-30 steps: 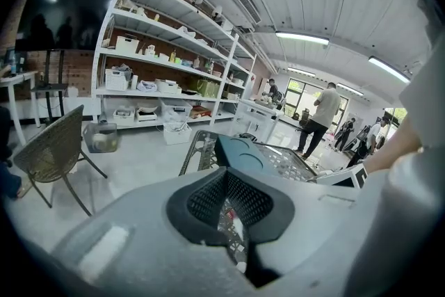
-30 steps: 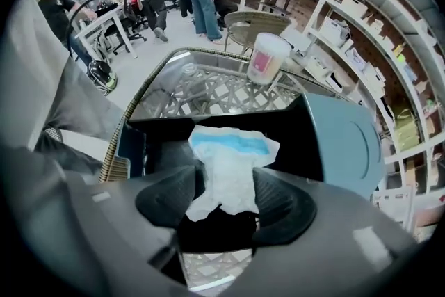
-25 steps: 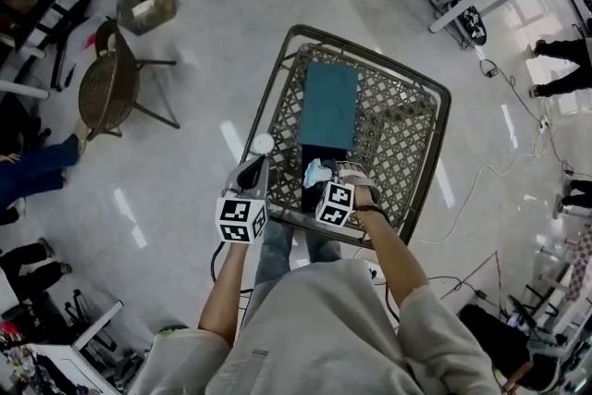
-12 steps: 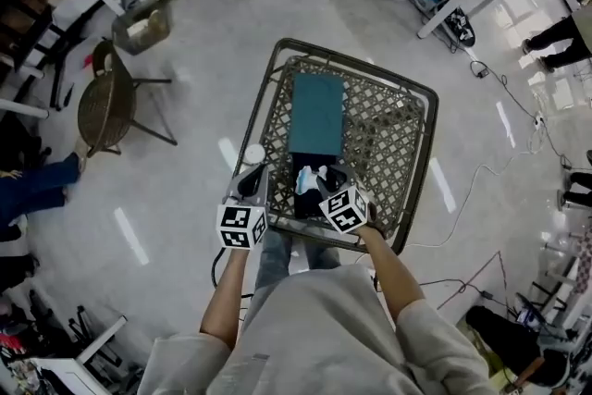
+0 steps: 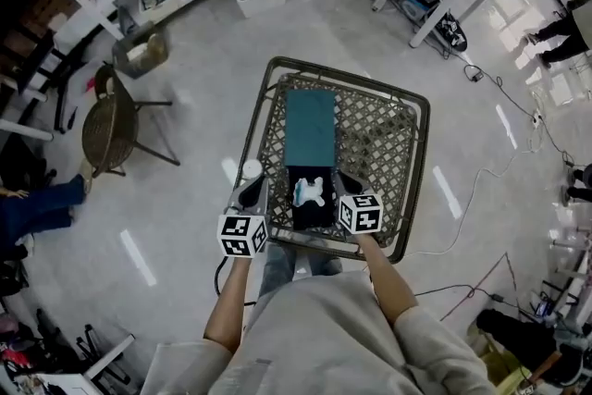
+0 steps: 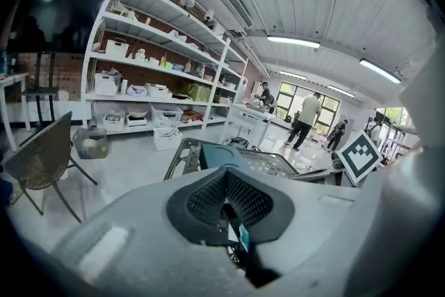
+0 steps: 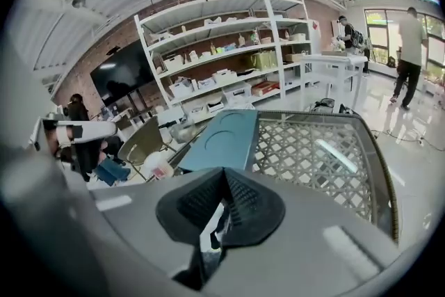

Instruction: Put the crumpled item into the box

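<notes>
crumpled white and pale-blue item (image 5: 310, 191) laid inside open black box (image 5: 314, 216), just at nine o'clock of right gripper (image 5: 341, 183), jaws clenched empty, left gripper (image 5: 251, 191) likewise clenched

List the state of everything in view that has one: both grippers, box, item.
left gripper: jaws together, nothing between them.
right gripper: jaws together, nothing gripped.
crumpled item: lying in the box, free of both grippers.
box: open, on the lattice table.
teal panel: flat on the table beyond the box, not covering it.
lattice table: upright.
chair: upright, unoccupied.
</notes>
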The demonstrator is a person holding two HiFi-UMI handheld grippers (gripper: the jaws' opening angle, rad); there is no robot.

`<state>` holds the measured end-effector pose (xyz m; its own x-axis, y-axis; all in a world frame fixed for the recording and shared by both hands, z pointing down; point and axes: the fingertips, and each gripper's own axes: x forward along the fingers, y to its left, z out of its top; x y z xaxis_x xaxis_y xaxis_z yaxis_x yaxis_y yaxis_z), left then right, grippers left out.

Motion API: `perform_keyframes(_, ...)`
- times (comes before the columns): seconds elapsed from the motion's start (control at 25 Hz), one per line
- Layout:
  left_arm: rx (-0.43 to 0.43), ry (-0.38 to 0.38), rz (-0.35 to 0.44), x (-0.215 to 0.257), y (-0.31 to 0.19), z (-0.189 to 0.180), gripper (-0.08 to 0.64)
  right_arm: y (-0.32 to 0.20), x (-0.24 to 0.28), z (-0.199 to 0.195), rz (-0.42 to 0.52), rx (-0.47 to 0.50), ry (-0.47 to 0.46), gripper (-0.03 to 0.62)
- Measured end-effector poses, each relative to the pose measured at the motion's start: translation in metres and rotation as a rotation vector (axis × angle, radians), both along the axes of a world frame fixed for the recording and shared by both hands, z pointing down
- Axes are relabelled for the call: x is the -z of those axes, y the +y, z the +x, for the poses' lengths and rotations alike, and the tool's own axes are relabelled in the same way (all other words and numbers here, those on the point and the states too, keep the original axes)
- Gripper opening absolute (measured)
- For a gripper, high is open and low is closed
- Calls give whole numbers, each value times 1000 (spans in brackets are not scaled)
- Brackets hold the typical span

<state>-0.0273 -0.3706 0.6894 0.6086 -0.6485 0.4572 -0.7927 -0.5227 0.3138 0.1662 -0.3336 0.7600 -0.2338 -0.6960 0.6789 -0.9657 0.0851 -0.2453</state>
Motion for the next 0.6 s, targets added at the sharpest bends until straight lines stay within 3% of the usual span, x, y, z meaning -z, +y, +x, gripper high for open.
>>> perform_keyframes(0.16,-7,-1,26,17,-5,3,5,-8,29,10,70,-27,14,-1)
perform_keyframes(0.6,-21,20,196,95,-48,15,5,-54,145,37,349,-50,92,0)
